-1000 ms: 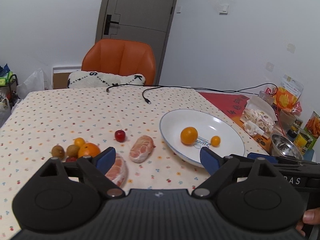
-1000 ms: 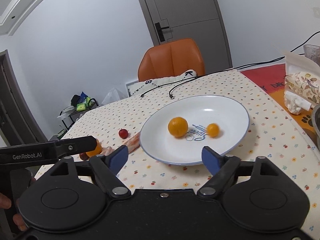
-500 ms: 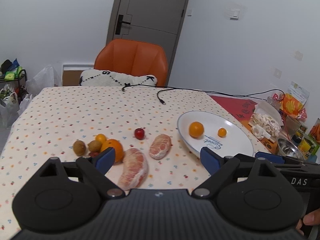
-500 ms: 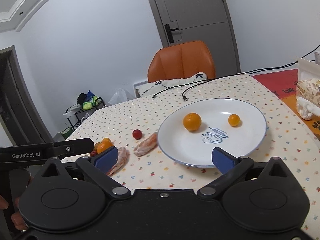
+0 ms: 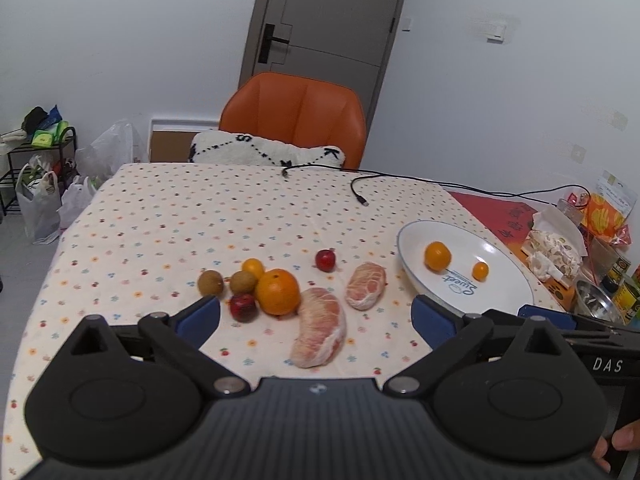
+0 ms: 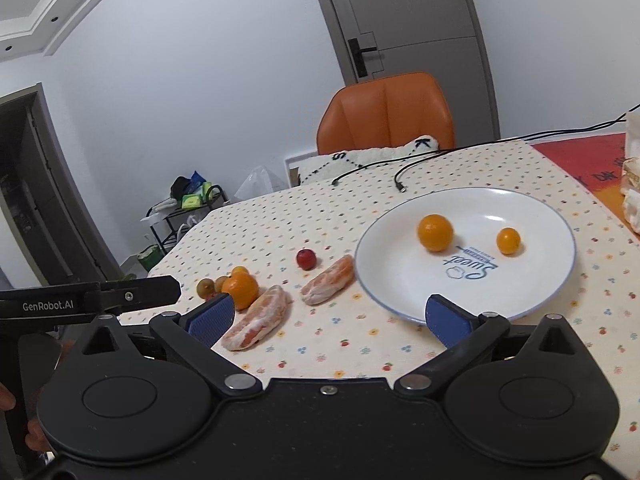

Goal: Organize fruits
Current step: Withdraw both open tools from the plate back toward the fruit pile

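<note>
Both views have pulled back from the plate (image 5: 516, 280) since a second ago, so the loose fruit beside it now shows in full. My left tongs (image 5: 316, 316) and right tongs (image 6: 328, 316) hang released, jaws wide, gripping nothing.

On the plate sit an orange (image 6: 435, 232) and a small citrus (image 6: 508, 241). Left of the plate, on the worktop (image 5: 160, 216), lie two pomelo wedges: the short wedge (image 5: 365, 285) close to the rim, the long wedge (image 5: 320, 332) further left. Beyond them is a cluster: a big orange (image 5: 277, 291), two kiwis (image 5: 210, 283), a kumquat (image 5: 253, 268) and a red fruit (image 5: 243, 307), all touching or nearly so. A second red fruit (image 5: 325, 260) stands alone between the cluster and the plate.

I judge the next pick to be the short wedge, as it is nearest the plate. I would close across its narrow width, gently, since peeled flesh should bruise and tear easily. Lifting well clear of the rim before crossing should avoid knocking the plate.

Room is good: the plate's near half is bare, and the worktop behind the fruit is open up to a cable (image 5: 360, 196). Right of the plate, packets (image 5: 556, 248) crowd close, so I would approach from the left. The big orange could roll if nudged.
</note>
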Action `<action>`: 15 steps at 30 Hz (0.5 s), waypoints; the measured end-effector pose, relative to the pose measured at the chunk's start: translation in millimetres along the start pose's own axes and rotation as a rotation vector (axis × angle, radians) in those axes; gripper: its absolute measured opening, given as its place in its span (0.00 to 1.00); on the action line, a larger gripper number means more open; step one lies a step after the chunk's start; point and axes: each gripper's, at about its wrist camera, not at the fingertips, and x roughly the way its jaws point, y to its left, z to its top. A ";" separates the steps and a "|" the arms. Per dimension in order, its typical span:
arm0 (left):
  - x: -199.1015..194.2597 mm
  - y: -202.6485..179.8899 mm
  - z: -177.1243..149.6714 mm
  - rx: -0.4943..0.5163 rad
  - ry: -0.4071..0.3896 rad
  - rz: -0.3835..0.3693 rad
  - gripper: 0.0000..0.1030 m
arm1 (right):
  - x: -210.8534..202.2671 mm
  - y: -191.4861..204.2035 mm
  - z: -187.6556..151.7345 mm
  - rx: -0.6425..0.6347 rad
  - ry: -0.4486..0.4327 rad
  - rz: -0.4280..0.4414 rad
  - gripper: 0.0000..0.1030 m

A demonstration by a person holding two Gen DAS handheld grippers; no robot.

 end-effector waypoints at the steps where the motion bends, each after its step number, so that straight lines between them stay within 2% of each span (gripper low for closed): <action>1: -0.8 2.7 0.1 -0.004 0.000 0.004 0.98 | 1.4 1.5 -0.4 -0.002 0.004 0.003 1.00; 8: -1.8 20.0 -1.5 -0.033 0.013 0.002 0.98 | 12.8 13.4 -3.3 -0.013 0.034 0.036 1.00; 11: -1.6 24.9 -2.7 -0.032 0.008 0.026 0.98 | 17.6 19.3 -4.2 -0.020 0.044 0.043 1.00; 15: -1.3 33.0 -2.4 -0.037 0.005 0.029 0.97 | 26.0 26.0 -5.0 -0.027 0.065 0.053 0.94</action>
